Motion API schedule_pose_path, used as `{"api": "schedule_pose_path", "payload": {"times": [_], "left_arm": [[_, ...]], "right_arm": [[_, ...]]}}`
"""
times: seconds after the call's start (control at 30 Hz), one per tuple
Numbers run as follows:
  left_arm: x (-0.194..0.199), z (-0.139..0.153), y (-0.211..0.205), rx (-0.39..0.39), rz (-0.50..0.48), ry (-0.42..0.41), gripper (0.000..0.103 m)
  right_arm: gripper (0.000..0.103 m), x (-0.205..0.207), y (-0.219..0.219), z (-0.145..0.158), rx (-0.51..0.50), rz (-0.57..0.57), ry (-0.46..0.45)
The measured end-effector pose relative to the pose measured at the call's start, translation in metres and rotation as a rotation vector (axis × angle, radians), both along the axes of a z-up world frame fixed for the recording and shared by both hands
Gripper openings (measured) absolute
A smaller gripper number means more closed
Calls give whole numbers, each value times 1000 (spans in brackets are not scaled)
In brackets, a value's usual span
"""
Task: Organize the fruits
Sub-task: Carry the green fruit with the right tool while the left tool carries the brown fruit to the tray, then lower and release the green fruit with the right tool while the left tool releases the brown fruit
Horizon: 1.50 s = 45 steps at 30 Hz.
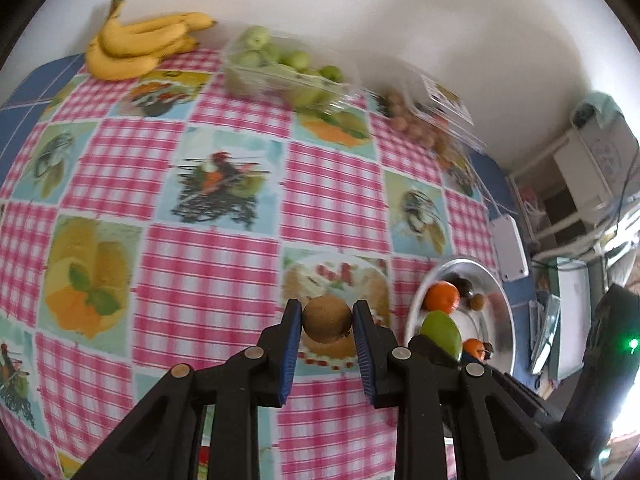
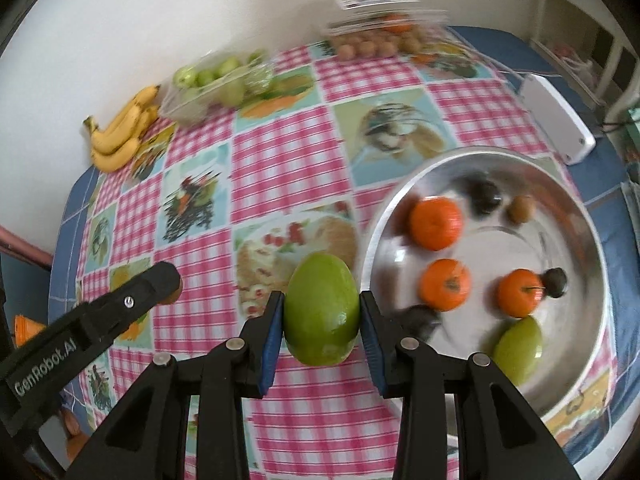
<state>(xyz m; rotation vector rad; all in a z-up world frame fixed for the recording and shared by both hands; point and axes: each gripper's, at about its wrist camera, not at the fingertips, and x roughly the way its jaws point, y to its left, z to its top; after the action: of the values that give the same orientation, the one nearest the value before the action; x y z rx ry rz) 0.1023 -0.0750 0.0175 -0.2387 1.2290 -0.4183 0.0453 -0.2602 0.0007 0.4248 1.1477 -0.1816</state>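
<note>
My left gripper is shut on a brown kiwi and holds it above the checked tablecloth. My right gripper is shut on a green mango, just left of the metal bowl. The bowl holds three oranges, a second green mango, a small kiwi and dark fruits. In the left wrist view the bowl is at the right, with the held mango in front of it. The left gripper's finger shows at the left of the right wrist view.
A bunch of bananas lies at the table's far edge. A clear box of green fruit and a clear box of small brown fruit stand along the wall. A white power adapter lies beyond the bowl.
</note>
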Motion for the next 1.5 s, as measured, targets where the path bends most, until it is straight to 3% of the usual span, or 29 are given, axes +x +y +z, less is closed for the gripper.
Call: {"api": "schedule_pose_path", "payload": {"times": [0.4,1.07,1.5], "left_arm": [[-19,0,-70,-6,-162,-19,28],[-15,-23,-122,66,-271,-50,28],[-16,-37,-137,99,-303,-37,28]], "right_arm": [[39,-20,-52,5,-6,-109,-19],[39,-14,-97,-17,-16,-192,-35],[39,-13,-108,-39,10,-220,21]]}}
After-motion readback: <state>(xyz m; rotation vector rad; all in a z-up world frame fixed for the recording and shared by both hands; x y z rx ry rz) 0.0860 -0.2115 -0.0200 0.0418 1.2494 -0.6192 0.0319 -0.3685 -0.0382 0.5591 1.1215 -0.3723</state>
